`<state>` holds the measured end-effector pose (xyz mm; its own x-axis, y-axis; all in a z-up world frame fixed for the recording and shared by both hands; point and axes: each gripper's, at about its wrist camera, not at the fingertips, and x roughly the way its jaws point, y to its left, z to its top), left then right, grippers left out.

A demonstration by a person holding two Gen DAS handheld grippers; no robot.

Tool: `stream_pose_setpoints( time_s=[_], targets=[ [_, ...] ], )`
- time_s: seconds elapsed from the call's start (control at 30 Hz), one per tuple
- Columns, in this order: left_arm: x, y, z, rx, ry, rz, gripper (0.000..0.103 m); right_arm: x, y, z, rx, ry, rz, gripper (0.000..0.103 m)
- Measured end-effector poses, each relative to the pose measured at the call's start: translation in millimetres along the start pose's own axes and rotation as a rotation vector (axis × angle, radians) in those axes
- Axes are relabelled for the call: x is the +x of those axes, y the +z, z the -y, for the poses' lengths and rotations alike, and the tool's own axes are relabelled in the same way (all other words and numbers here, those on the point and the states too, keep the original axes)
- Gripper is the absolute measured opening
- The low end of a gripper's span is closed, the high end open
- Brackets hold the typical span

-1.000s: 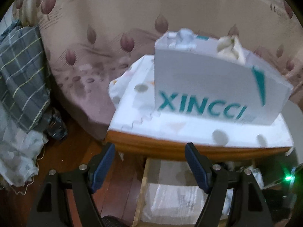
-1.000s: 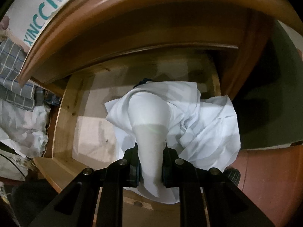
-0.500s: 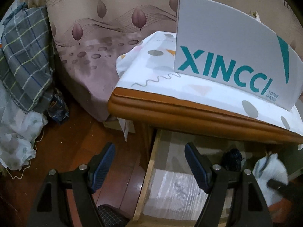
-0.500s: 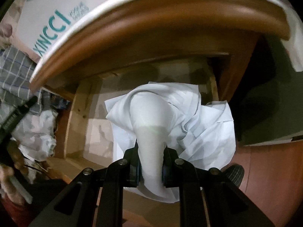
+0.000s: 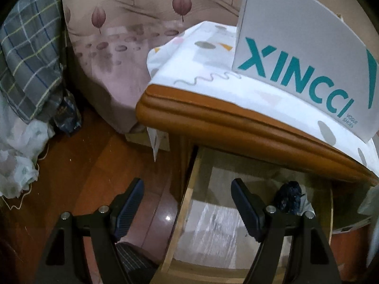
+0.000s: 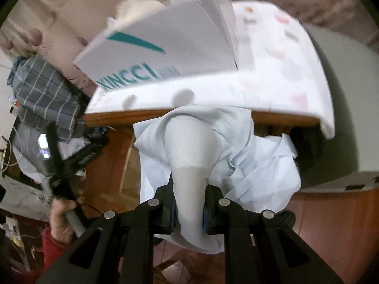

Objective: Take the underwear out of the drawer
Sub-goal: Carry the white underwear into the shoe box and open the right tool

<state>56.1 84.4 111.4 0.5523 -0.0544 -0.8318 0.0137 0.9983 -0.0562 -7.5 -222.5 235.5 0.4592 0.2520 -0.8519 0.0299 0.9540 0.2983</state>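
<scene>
In front of the nightstand (image 6: 213,116), right gripper (image 6: 188,209) is clenched on the pale underwear (image 6: 213,156), which hangs lengthwise straight ahead, above the drawer (image 5: 187,203), w/ left gripper (image 5: 187,203) spread wide, holding nothing, farther off.

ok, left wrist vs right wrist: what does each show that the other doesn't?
Left wrist only: the open drawer with a dark garment inside, and the open left gripper empty.
Right wrist only: the right gripper shut on the white underwear, plus the person's hand.
Both: the XINCCI box on the cloth-covered nightstand.
</scene>
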Motion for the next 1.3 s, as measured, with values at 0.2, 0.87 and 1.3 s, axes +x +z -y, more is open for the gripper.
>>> stream_pose_setpoints(
  time_s=[0.2, 0.87, 1.3],
  targets=[
    [2.6, 1.4, -9.7, -0.043, 0.02, -0.006, 0.078, -43.7, 25.4, -30.0, -0.073, -0.015, 0.095, 0.014],
    [-0.3, 10.7, -51.4, -0.198, 0.128, 0.011, 0.078, -33.9, 188.7, -69.1, -0.157, -0.212, 0.289, 0.015],
    [2.7, 11.0, -66.8, -0.251, 0.162, -0.011, 0.078, 47.3, 224.6, -48.0, -0.094, -0.263, 0.196, 0.015]
  ],
)
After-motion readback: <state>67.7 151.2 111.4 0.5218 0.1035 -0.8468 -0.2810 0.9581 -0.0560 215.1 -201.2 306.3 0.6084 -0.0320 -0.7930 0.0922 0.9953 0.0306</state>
